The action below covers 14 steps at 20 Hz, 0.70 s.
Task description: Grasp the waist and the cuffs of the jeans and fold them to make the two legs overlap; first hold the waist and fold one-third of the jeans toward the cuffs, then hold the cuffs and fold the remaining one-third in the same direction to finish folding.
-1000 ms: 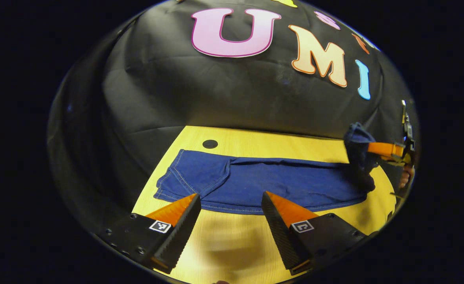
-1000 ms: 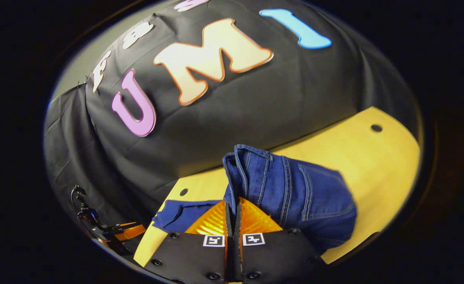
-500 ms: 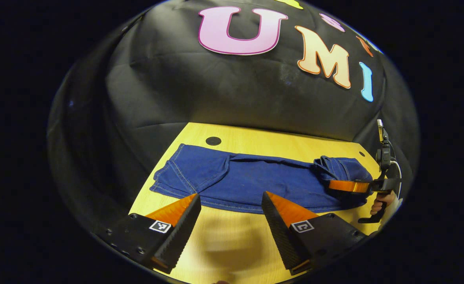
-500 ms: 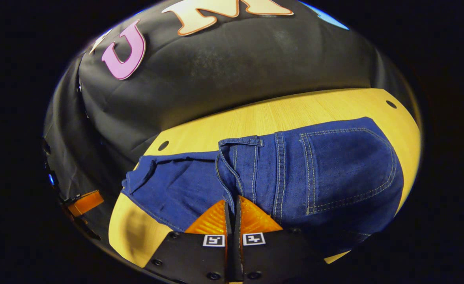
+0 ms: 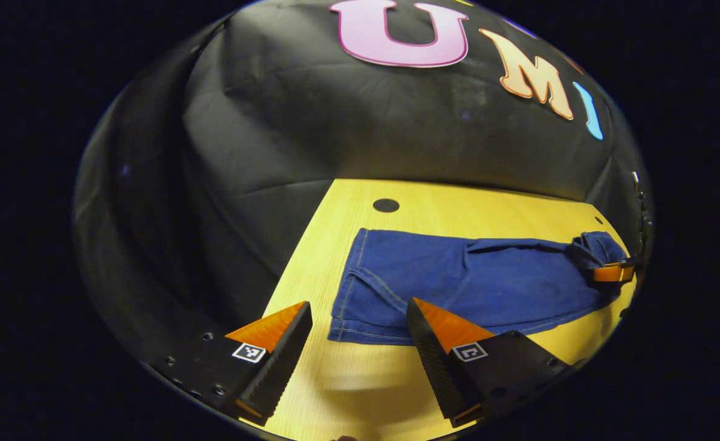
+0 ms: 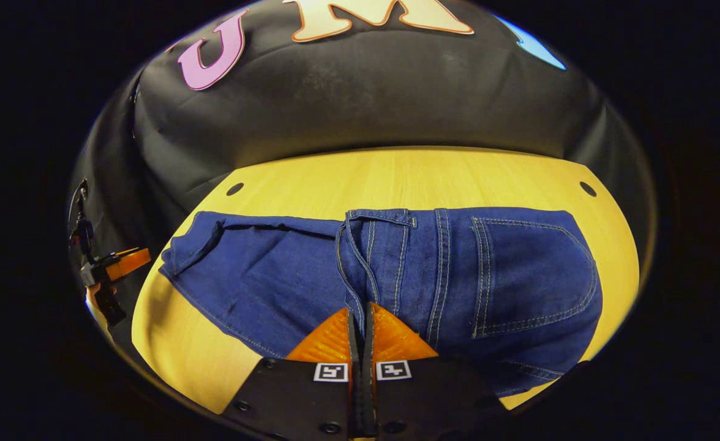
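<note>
I had the pale yellow wood-grain counter (image 5: 458,211) as my working surface, and the dark blue denim jeans (image 5: 458,282) lay flat along it, legs overlapped, running lengthwise between my two tools. That layout made sense to me: a long garment needs room at both ends so each third can be turned over without dragging on the booth wall.

In the right gripper view the waist end (image 6: 446,269), with its stitched back pocket (image 6: 531,275) facing up, sat folded over the leg section, which I judged to be the first third laid toward the cuffs. My right gripper (image 6: 360,318) was clamped on the waistband edge, its fingers pressed together with denim between them, low on the cloth; I read that as keeping the fold pinned and square until it settled.

My left gripper (image 5: 360,324) was spread wide and empty, hovering just above the counter at the cuff end (image 5: 366,312), one finger over bare wood and the other over the hem. I placed it there, I believe, to be ready for taking the cuffs for the second fold.

A small dark round hole (image 5: 386,205) sat in the counter just beyond the cuffs.
</note>
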Tool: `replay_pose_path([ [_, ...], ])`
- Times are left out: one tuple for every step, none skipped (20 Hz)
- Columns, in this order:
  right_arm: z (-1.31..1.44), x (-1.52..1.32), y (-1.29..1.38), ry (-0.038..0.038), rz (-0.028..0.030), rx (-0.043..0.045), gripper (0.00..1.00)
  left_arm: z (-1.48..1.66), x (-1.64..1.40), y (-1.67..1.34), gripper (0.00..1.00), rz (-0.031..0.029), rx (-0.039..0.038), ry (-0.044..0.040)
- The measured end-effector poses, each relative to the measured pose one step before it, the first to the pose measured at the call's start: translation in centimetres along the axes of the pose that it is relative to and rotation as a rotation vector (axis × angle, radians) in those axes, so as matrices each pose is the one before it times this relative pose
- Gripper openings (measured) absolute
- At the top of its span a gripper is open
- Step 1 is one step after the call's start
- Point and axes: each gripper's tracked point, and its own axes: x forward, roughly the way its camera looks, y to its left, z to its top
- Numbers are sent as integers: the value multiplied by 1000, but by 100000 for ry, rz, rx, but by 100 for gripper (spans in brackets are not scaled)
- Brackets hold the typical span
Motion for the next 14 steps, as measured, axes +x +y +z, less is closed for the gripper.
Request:
replay_pose_path([
  [27, 59, 3, -110, -733, -853, 0, -367, 579, -73, 94, -1226, -2030, 127],
  [-17, -63, -69, 4, -448, -572, 0, -408, 548, -14, 94, -520, -1534, 649],
  [22, -67, -11, -20, -360, -236, 3, -306, 573, -125, 94, -227, -600, 752],
  [-65, -48, 20, -304, -246, -180, 3, -182, 420, -172, 94, -538, -391, 96],
  [-25, -13, 45, -289, 67, -359, 4, 23, 462, -106, 95, -303, -182, -156],
  [-52, -99, 123, -22, -345, -280, 6, -151, 128, -15, 95, -224, 14, -121],
  [126, -25, 106, -1293, -375, -314, 13, -182, -31, 104, 94, 146, -181, 122],
  [-31, -45, 337, -576, 499, -120, 17, -95, 98, -40, 94, 18, -545, 231],
  [-44, -2, 72, -193, -117, -129, 22, -75, 42, 10, 94, -12, -903, 162],
  [106, -92, 663, -279, 2954, 1245, 23, -207, 365, 183, 94, 301, -906, 60],
  [257, -473, 1216, 700, 4653, 4630, 41, -300, 155, 189, 94, 508, -782, 481],
  [400, -877, 1122, 36, 2799, 4164, 59, -400, 236, 277, 94, 494, -739, 611],
  [918, -669, 795, -2473, 2379, 2693, 77, -11, -52, -14, 95, -168, -603, -40],
  [914, -439, 242, -2866, 439, 2133, 95, -97, -36, -52, 95, -109, -334, -59],
])
